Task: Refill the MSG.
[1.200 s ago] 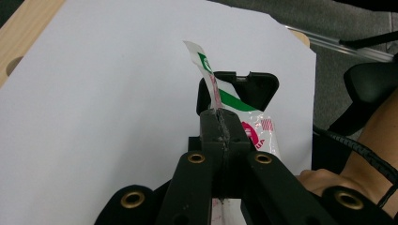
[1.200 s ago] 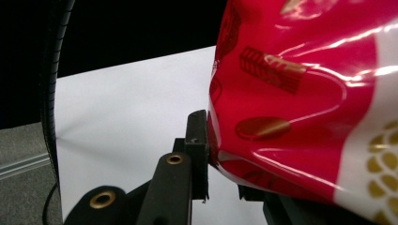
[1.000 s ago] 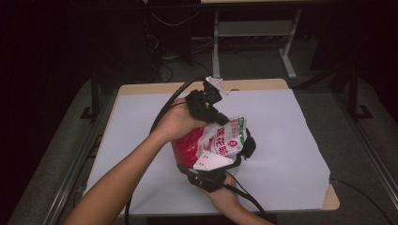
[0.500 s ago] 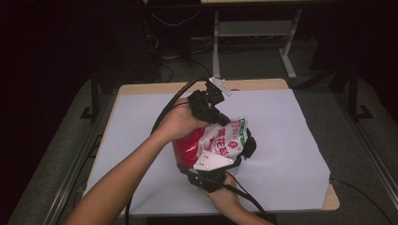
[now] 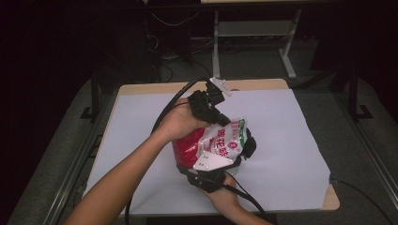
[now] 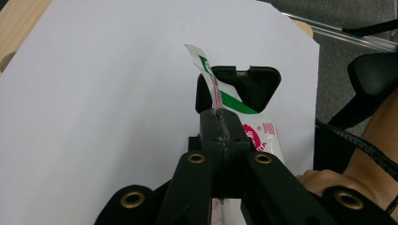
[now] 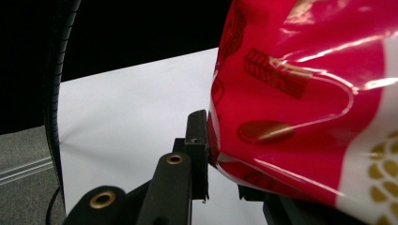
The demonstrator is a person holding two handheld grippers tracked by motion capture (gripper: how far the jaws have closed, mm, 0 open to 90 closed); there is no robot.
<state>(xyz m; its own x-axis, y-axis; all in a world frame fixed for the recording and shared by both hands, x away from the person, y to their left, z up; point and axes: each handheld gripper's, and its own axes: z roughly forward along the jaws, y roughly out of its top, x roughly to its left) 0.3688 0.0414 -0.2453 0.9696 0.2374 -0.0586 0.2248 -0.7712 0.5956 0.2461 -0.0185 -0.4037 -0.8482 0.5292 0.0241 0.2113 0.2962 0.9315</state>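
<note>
Bag of snacks, red and white with a green stripe near its top, is held up over the middle of the white sheet that covers the table. It hangs between the two grippers and I cannot tell whether its bottom touches the sheet.

The left gripper comes in from above and behind, and its jaws are pinched tight on the bag's top edge. In the left gripper view the jaws meet with only the thin flat seam of the bag between them, the green-edged corner curling up past the tips.

The right gripper sits on the near side, lower down, with its grey plate facing up. Its jaws stand fairly narrow and hold the body of the bag; in the right gripper view one black pad presses straight into the glossy red side, which bulges around it.

A bare forearm reaches in from the lower left to the left gripper, and the other hand grips the right one at the near edge of the table. Black cables trail from both.

Beyond the table the floor is dark, with a metal table frame at the back.
</note>
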